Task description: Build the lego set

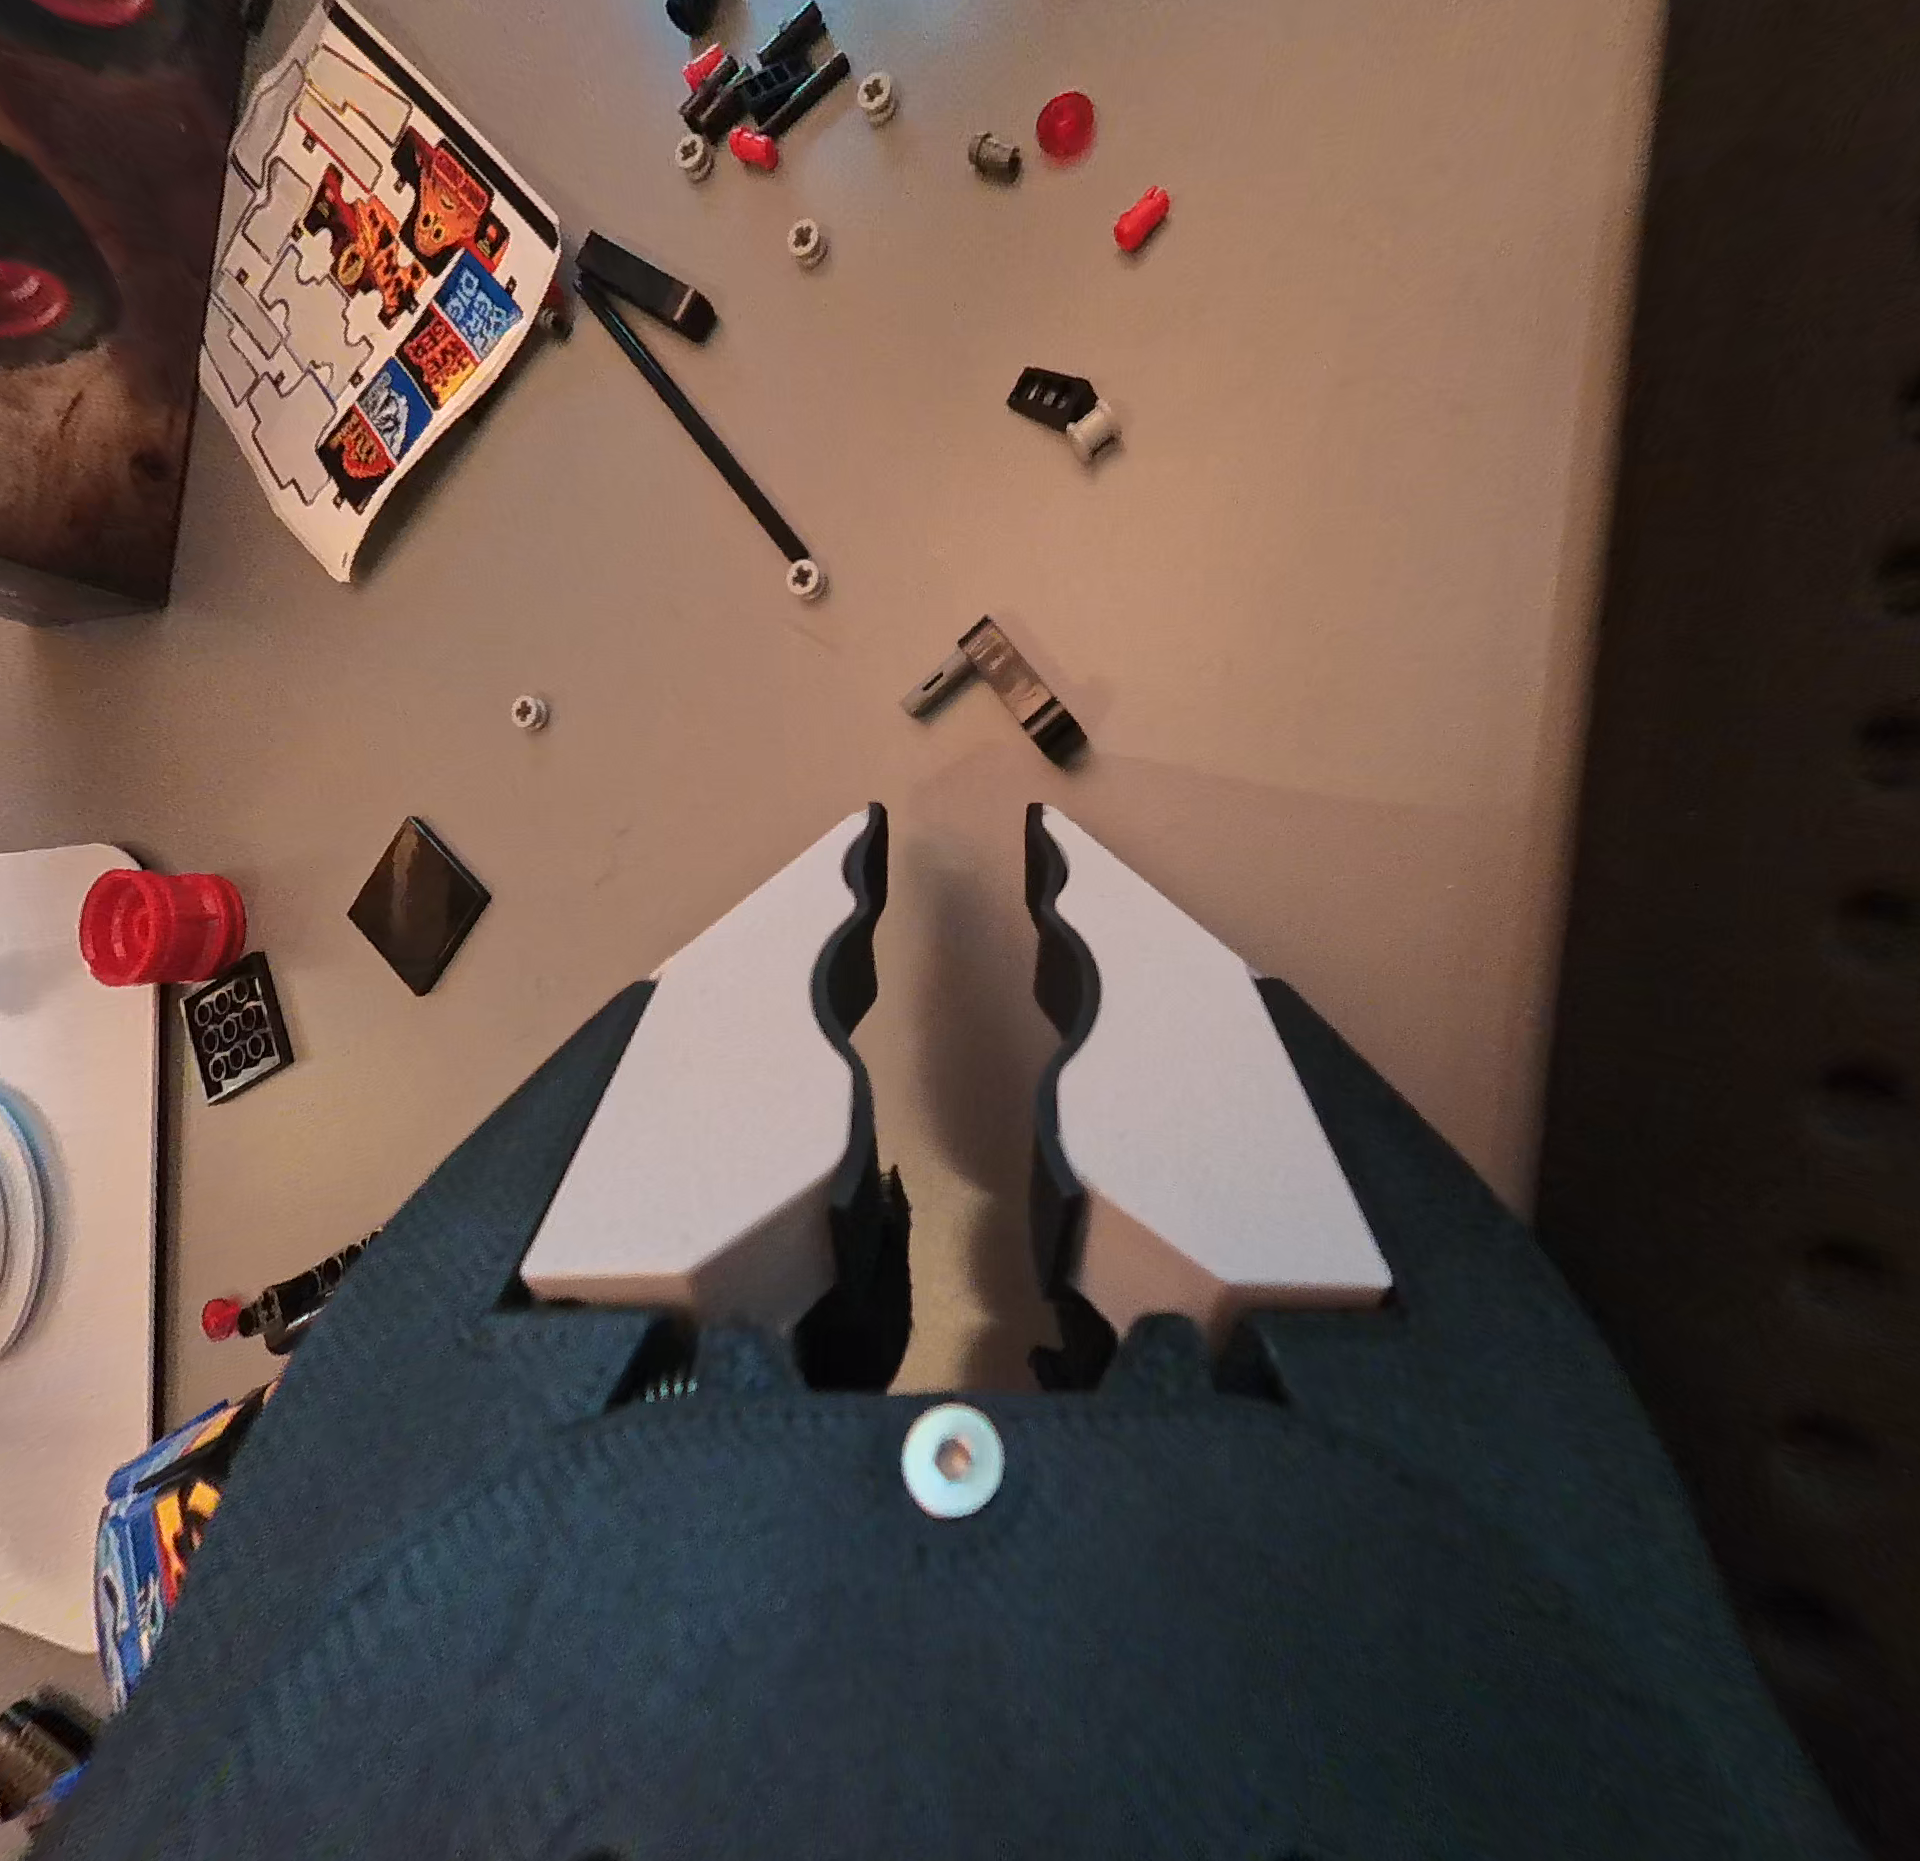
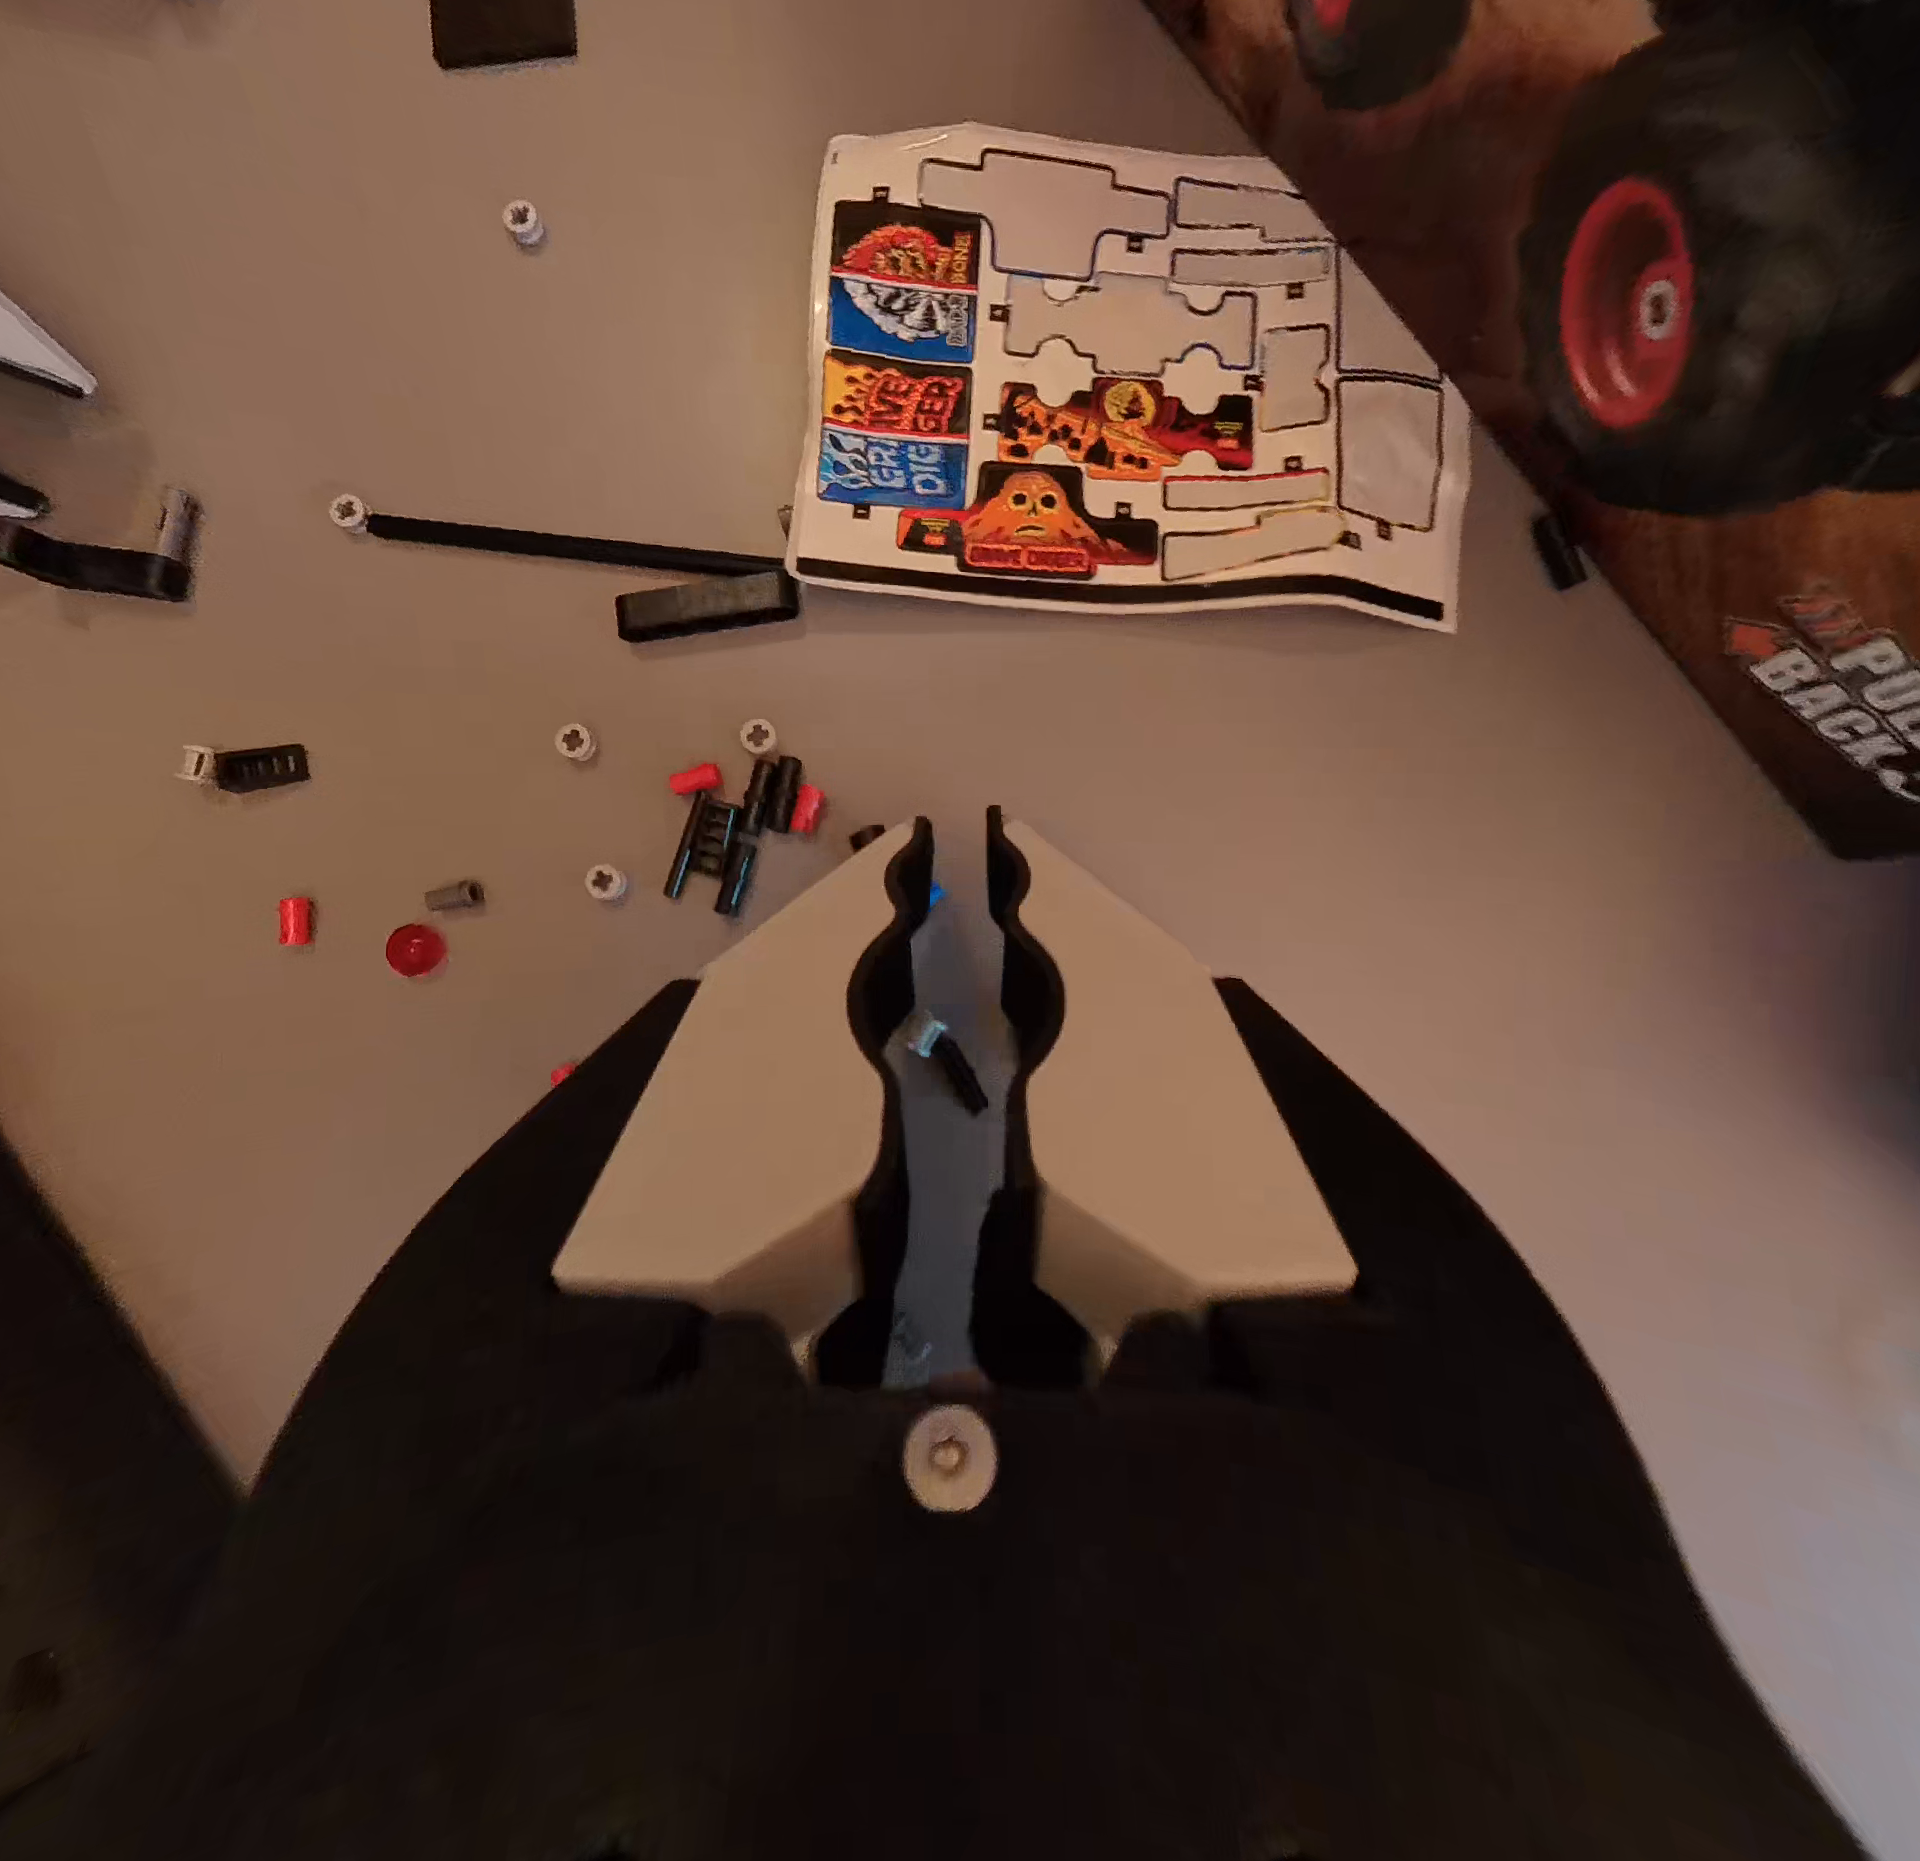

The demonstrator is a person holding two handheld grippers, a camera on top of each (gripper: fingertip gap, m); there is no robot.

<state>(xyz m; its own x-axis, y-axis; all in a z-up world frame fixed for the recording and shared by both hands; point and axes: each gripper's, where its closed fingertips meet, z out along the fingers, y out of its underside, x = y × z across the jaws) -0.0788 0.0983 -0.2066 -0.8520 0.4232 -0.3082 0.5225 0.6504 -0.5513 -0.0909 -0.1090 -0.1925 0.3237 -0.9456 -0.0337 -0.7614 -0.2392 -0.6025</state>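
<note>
A: Left claw (image 1: 956, 824) hovers over the desk (image 1: 1299, 523), jaws apart, nothing between 'em. Dead ahead, slightly right of its tips, sits the grey-and-black angled piece (image 1: 1003, 689). Its black limb runs diagonally, away-left to near-right.

B: So that's the nearest part for the left?

A: Looks it. Long black axle (image 1: 691, 429) lies farther out, slanting toward the sticker sheet (image 1: 374, 284), w/ a grey bushing (image 1: 806, 577) at its near end.

B: And the right claw (image 2: 956, 824)?

A: Jaws nearly together, narrow gap. A small black pin w/ grey end (image 2: 945, 1063) shows in the gap, but can't tell if it's pinched or just lying on the desk below.

B: Loose bits near it?

A: Black-and-red cluster (image 2: 743, 824) just left of the tips. Judgement: left claw is better placed for the angled piece; it'd prob. need to twist to close across that black limb.
</note>
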